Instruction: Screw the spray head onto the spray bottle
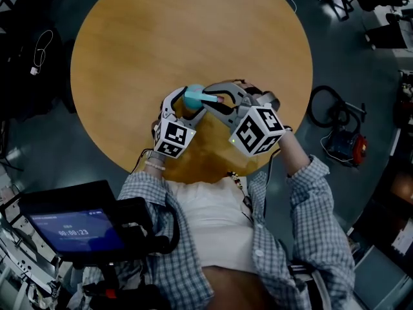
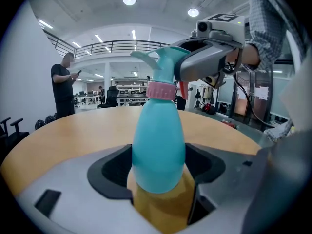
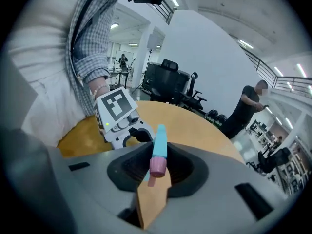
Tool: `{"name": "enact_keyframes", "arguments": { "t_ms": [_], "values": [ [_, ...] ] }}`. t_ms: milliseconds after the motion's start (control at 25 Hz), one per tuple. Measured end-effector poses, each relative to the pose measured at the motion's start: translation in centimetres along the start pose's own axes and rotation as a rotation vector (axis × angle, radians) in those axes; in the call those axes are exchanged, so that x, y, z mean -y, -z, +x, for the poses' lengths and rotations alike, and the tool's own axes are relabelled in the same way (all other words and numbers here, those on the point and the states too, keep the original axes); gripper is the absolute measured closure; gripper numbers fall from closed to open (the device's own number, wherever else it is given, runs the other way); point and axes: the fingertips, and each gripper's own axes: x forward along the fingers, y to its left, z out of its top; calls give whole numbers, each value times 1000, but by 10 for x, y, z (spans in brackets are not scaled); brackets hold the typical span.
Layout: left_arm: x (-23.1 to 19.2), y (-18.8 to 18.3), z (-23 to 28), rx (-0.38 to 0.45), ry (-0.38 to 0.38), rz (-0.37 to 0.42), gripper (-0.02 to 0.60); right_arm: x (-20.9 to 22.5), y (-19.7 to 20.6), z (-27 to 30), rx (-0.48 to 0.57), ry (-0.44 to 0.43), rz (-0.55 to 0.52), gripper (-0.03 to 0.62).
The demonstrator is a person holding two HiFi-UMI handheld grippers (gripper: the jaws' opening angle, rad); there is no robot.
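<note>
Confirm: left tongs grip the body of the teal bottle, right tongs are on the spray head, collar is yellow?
Not quite: the collar is pink, not yellow, as the left gripper view shows. The rest holds: left tongs grip the body of the teal bottle, right tongs are on the spray head.

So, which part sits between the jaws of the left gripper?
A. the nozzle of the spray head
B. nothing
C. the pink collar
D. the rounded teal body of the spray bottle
D: in the left gripper view the spray bottle has its rounded teal body between the jaws of the left gripper, while the pink collar sits higher, at the neck.
</note>
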Motion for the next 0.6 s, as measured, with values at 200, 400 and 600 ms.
{"name": "enact_keyframes", "arguments": {
  "t_ms": [200, 400, 600],
  "values": [
    [1, 0, -1, -5, 4, 15, 235, 2, 0, -1, -2, -52, 209, 530],
    [3, 1, -1, -13, 5, 33, 235, 4, -2, 3, -92, -120, 360, 533],
    [1, 0, 1, -16, 3, 25, 235, 5, -2, 6, -199, -149, 432, 533]
  ]
}}
